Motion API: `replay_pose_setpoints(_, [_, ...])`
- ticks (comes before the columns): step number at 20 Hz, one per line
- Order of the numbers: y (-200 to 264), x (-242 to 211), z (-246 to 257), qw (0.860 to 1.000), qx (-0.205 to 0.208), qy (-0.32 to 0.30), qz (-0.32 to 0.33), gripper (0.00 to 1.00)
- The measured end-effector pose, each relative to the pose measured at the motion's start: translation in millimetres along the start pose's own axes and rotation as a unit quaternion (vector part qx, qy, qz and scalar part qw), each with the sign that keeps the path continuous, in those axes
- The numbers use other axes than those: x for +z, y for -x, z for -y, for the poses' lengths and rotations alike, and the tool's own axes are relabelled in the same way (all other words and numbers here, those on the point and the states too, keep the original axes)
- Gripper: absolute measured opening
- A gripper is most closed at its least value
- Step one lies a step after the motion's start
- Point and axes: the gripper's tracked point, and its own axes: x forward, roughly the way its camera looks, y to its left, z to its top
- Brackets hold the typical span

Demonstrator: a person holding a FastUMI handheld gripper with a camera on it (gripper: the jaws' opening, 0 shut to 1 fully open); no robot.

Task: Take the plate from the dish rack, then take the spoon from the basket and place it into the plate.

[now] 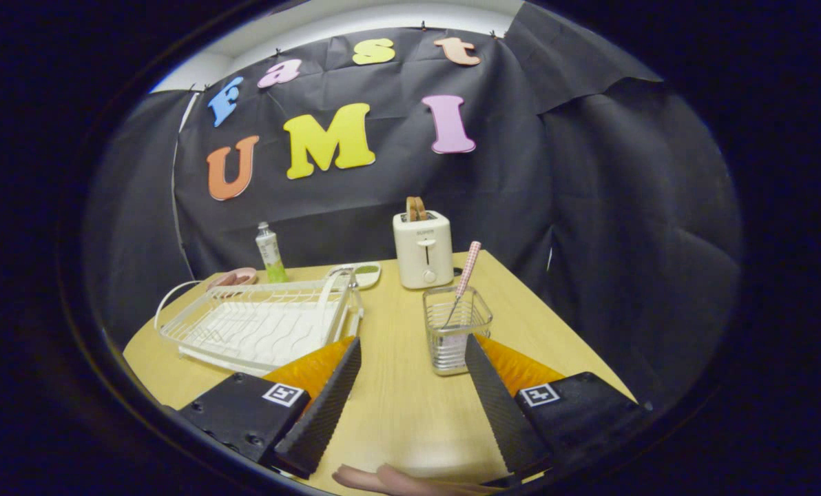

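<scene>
just ahead of open jaws, basket holds spoon; dish rack beside.

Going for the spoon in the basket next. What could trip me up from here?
The gripper is open, with the basket just ahead of one finger; that finger could knock the light basket over. The spoon leans with a thin handle, so the grasp may slip. A pink plate edge lies under the fingers, easily bumped.
</scene>
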Motion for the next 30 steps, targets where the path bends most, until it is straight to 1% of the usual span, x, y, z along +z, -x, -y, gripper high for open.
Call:
replay_pose_setpoints(1, [-13.1, 9.1, 5.5, 1.0, 0.003, 0.001, 0.008, 0.99])
replay_pose_setpoints(2, [-27.4, 12.2, 15.7, 1.0, 0.0, 0.004, 0.005, 0.99])
replay_pose_setpoints(3, [-40.4, 16.0, 19.4, 1.0, 0.006, 0.002, 0.002, 1.0])
replay_pose_setpoints(7, [-87.1, 42.3, 43.2, 1.0, 0.014, -0.017, 0.01, 1.0])
replay_pose_setpoints(8, [-97.5, 45.4, 45.3, 1.0, 0.017, -0.023, 0.005, 0.99])
replay_pose_setpoints(10, [-116.4, 50.9, 40.2, 0.999, 0.037, -0.038, -0.01, 0.96])
replay_pose_setpoints(13, [-144.4, 52.1, 45.8, 0.998, 0.033, -0.049, -0.027, 0.94])
replay_pose_setpoints(14, [-153.1, 52.4, 52.1, 0.998, 0.018, -0.046, -0.028, 0.86])
replay_pose_setpoints(15, [-157.4, 51.3, 54.9, 0.999, 0.011, -0.045, -0.029, 0.81])
replay_pose_setpoints(17, [-163.7, 49.4, 55.2, 0.998, 0.008, -0.051, -0.04, 0.72])
replay_pose_setpoints(19, [-168.9, 47.5, 51.4, 0.998, 0.008, -0.051, -0.044, 0.55])
replay_pose_setpoints(20, [-169.4, 48.2, 52.2, 0.998, 0.0, -0.053, -0.041, 0.42])
replay_pose_setpoints(21, [-167.5, 47.9, 46.3, 0.998, 0.011, -0.054, -0.038, 0.29])
replay_pose_setpoints(22, [-166.8, 51.5, 39.0, 0.997, 0.026, -0.061, -0.034, 0.23])
replay_pose_setpoints(23, [-161.3, 53.5, 32.2, 0.997, 0.033, -0.061, -0.033, 0.21])
replay_pose_setpoints(24, [-154.5, 57.8, 28.8, 0.997, 0.033, -0.059, -0.025, 0.17])
replay_pose_setpoints(30, [-108.4, 106.5, 15.2, 0.998, 0.019, -0.03, 0.053, 0.16])
